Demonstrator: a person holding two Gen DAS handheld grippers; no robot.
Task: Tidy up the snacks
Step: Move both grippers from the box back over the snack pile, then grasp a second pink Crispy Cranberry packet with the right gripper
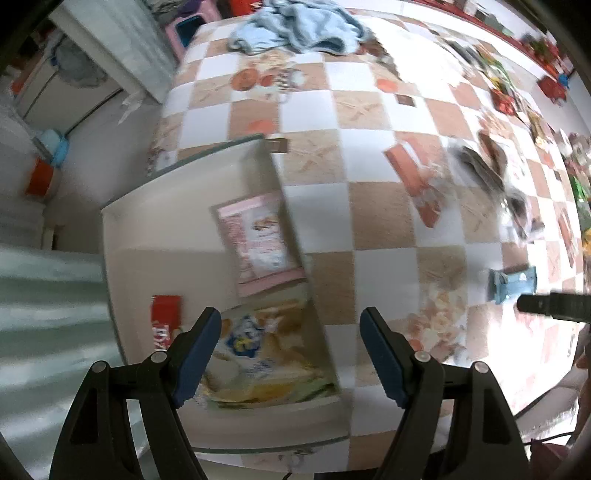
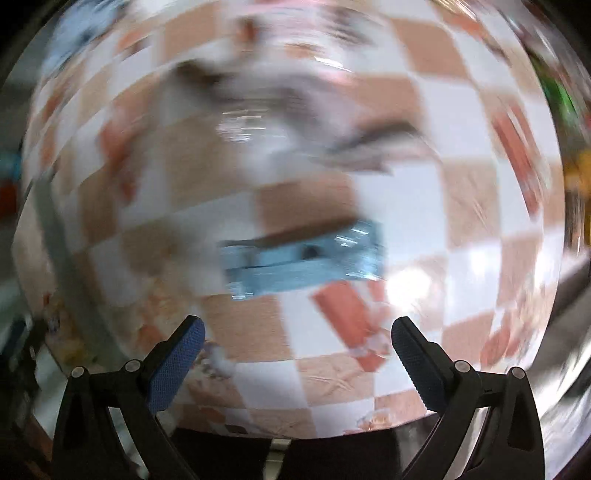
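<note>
A white box (image 1: 155, 221) sits on the checkered tablecloth at the left. Inside it lie a pink snack pack (image 1: 258, 240), a yellow and blue snack bag (image 1: 258, 362) and a red wrapper (image 1: 164, 321). My left gripper (image 1: 291, 325) is open and empty above the box's near right edge. A small blue snack packet (image 1: 511, 284) lies on the table to the right. It also shows in the right wrist view (image 2: 303, 258), blurred, just ahead of my right gripper (image 2: 295, 339), which is open and empty. The right gripper's tip (image 1: 554, 304) shows at the packet.
A light blue towel (image 1: 295, 29) lies at the far end of the table. Several dark and coloured snack packs (image 1: 487, 166) are scattered on the right, with more along the far right edge (image 1: 509, 96). The table's near edge (image 1: 295, 448) is close.
</note>
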